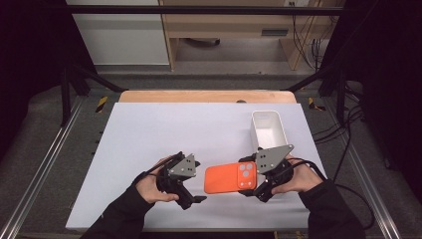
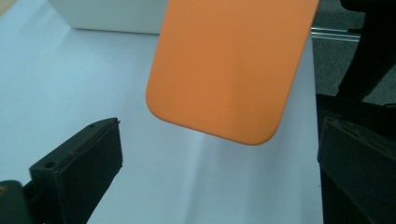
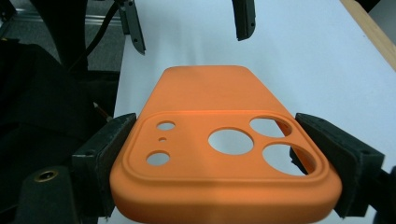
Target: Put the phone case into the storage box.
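An orange phone case [image 1: 230, 178] with round camera cut-outs hangs just above the white table sheet [image 1: 164, 129]. My right gripper [image 1: 249, 180] is shut on its camera end, its pads [image 3: 105, 154] pressing both long sides of the orange phone case [image 3: 219, 154]. The plain end of the case [image 2: 229, 70] points toward my left gripper [image 1: 196, 191], which stands open a short way off, its jaws wide apart in the left gripper view with nothing between them [image 2: 217, 172]. In the right gripper view the left gripper's fingers [image 3: 243, 18] show beyond the case.
A white rectangular bin [image 1: 268, 130] stands on the sheet just behind my right hand, with its near wall [image 2: 112, 16] behind the case. The wooden table edge [image 1: 206, 96] runs along the back. A metal frame and cables [image 1: 348, 144] flank the table.
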Demonstrator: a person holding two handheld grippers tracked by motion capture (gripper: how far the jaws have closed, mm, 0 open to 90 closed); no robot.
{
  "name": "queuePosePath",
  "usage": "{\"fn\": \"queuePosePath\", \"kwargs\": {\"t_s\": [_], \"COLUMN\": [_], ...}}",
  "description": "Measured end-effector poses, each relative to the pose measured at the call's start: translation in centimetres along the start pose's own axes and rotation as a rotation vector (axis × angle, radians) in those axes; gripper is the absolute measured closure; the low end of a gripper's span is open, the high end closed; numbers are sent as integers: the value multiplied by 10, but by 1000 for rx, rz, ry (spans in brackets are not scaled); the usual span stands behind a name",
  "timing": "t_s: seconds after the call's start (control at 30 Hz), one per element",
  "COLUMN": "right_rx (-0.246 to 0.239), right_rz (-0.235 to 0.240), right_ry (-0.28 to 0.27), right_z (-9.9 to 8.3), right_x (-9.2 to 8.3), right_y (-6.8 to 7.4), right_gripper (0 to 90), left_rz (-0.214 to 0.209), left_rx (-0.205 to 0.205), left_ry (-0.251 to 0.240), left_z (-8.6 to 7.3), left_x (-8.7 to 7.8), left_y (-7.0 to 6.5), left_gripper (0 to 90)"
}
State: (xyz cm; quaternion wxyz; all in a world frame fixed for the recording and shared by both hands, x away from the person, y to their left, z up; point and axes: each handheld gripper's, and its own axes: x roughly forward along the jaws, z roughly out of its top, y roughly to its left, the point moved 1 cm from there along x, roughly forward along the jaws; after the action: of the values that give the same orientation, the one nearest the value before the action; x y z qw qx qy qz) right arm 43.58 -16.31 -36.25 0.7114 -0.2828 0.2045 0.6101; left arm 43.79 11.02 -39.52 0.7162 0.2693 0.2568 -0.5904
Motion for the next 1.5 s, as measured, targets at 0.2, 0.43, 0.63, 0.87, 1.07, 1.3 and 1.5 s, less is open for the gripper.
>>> {"fn": "queuePosePath", "kwargs": {"t_s": [0.2, 0.43, 0.63, 0.87, 1.07, 1.3, 1.5], "right_rx": [-7, -14, -17, -25, -27, -29, -36], "right_rz": [30, 52, 59, 67, 71, 81, 89], "right_ry": [40, 88, 112, 157, 181, 239, 260], "right_z": [8, 16, 20, 24, 27, 33, 37], "right_x": [1, 5, 10, 17, 19, 24, 27], "right_y": [0, 0, -3, -6, -7, -8, -9], "right_gripper": [164, 163, 163, 163, 163, 163, 163], "left_rz": [-12, -21, -32, -39, -47, -57, -63], "left_rx": [13, 30, 38, 43, 52, 63, 77], "left_ry": [8, 17, 31, 60, 98, 132, 157], "left_z": [1, 5, 7, 9, 11, 16, 20], "left_x": [2, 3, 6, 10, 15, 21, 25], "left_y": [-1, -2, -2, -1, 0, 0, 0], "left_gripper": [0, 0, 0, 0, 0, 0, 0]}}
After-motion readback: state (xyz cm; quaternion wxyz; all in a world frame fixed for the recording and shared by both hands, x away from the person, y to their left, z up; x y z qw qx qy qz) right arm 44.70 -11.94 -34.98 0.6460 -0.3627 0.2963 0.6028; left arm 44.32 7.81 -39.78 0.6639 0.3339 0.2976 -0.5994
